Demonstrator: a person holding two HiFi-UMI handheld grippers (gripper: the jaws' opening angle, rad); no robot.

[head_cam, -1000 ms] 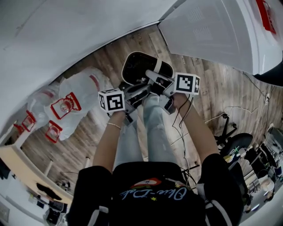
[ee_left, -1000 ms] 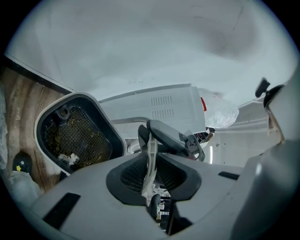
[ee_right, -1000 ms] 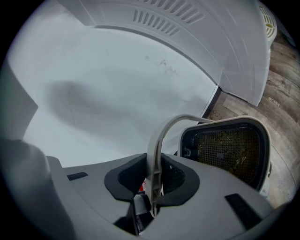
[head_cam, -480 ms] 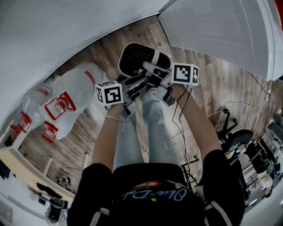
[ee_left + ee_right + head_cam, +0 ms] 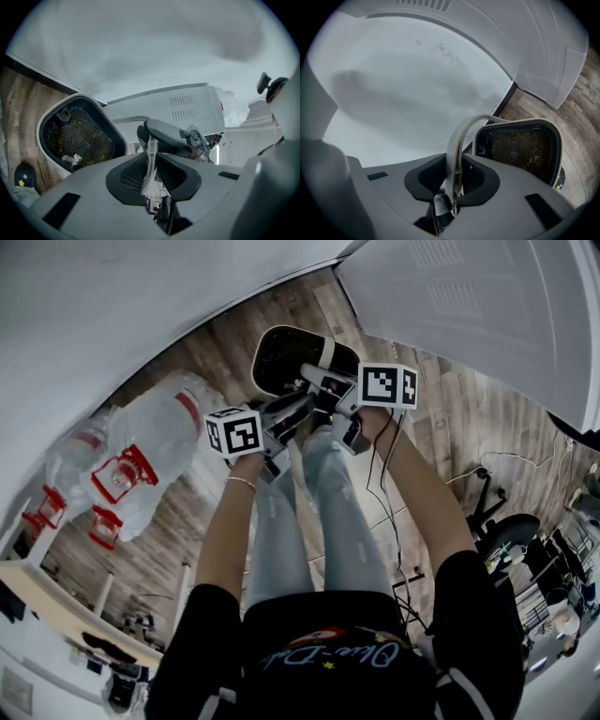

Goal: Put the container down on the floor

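Handle [image 5: 456, 138] of the container [image 5: 515, 122] is clamped by left gripper [image 5: 151, 171] and right gripper [image 5: 453, 180]; shirt [image 5: 328, 681] script unreadable.

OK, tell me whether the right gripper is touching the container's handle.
Touching. The right gripper view shows the right gripper clamped on both sides of the handle.

1. One container [image 5: 515, 123] is showing, bearing one handle [image 5: 461, 136].
2. Two grippers are showing: left gripper [image 5: 149, 159], right gripper [image 5: 453, 173].
3. Two marker cubes [image 5: 234, 432] [image 5: 387, 386] are showing.
4. At least two printed plastic bags [image 5: 164, 432] are showing.
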